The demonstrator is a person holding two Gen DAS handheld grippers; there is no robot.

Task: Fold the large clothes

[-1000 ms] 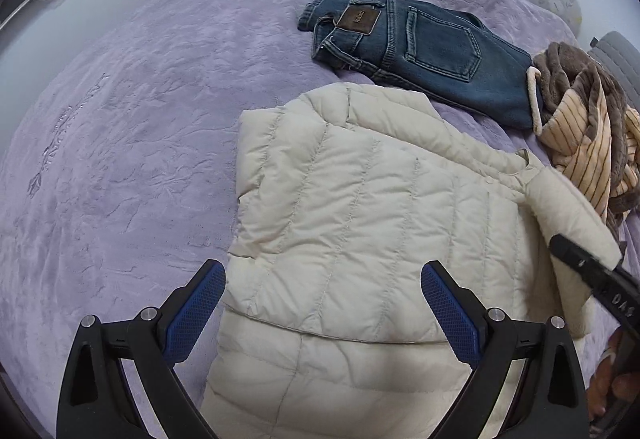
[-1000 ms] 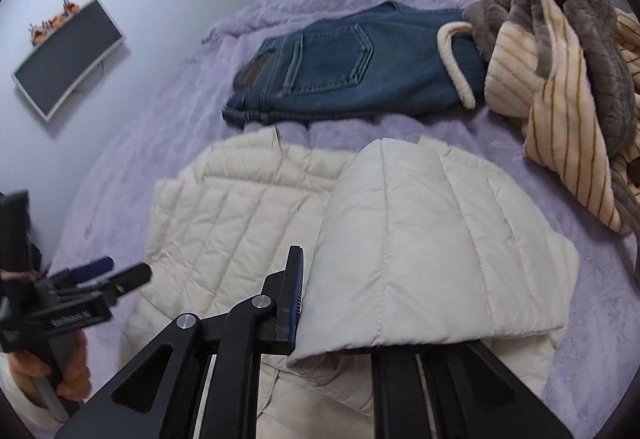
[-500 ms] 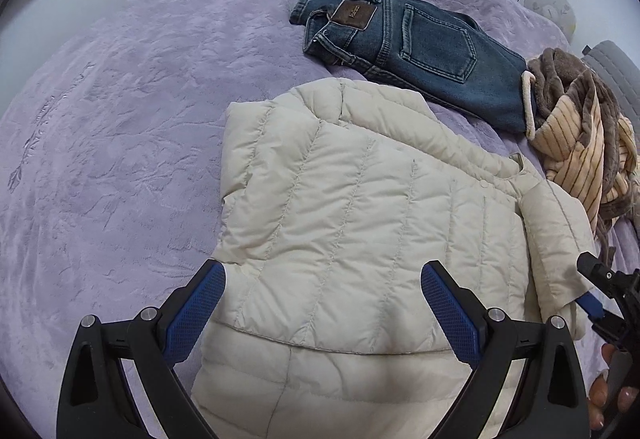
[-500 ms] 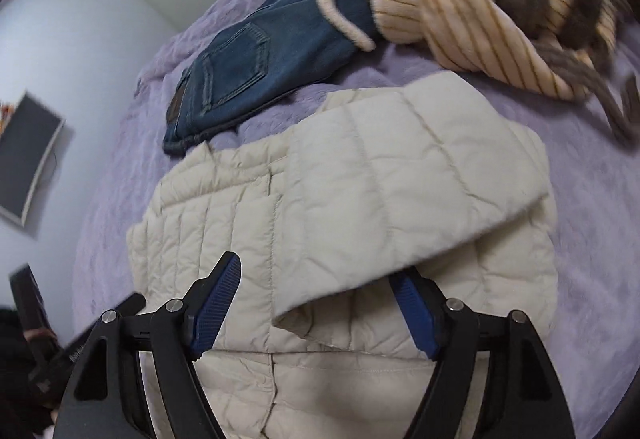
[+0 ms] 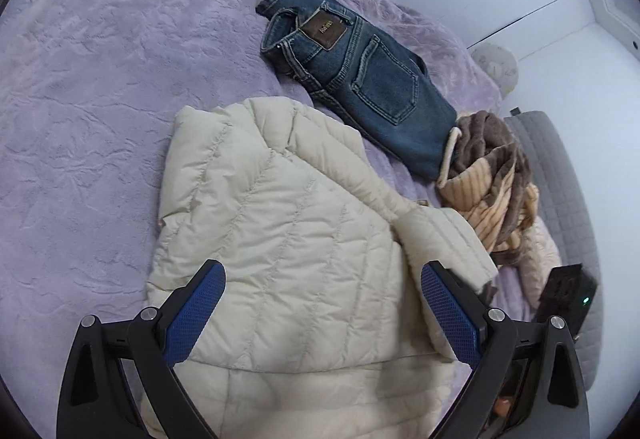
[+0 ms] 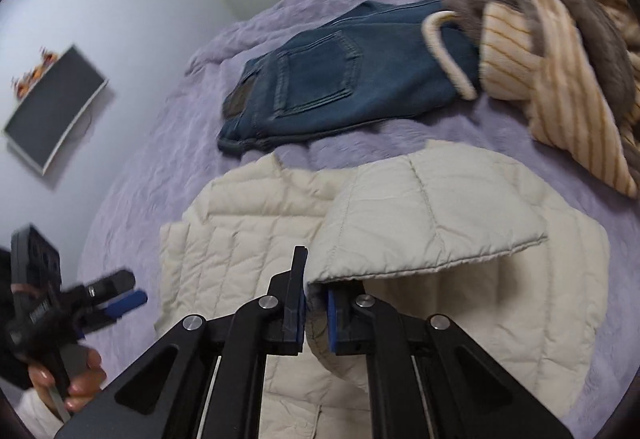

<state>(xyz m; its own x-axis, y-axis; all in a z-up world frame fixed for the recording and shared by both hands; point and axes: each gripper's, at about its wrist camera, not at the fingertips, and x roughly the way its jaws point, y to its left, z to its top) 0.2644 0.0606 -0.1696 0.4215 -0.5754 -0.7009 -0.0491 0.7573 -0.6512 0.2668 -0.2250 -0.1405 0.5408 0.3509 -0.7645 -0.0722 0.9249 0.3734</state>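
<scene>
Jacket [image 5: 288,239]: one, with one jeans [image 5: 360,79], one robe [image 5: 492,175] beside.

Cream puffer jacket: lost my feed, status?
Right tongs just closed, shut on the folded sleeve. Left tongs open above cream puffer jacket. Jeans, striped robe lie clear.

One printed mark is present but not legible: the brown leather waistband patch [image 5: 327,32] on the folded blue jeans [image 5: 372,79], which lie toward the far edge of the purple bedspread [image 5: 100,79], carries dark lettering too small and blurred to read. The same patch appears in the right wrist view as a dark blur only. No other text, number, brand or sign can be read anywhere.
</scene>
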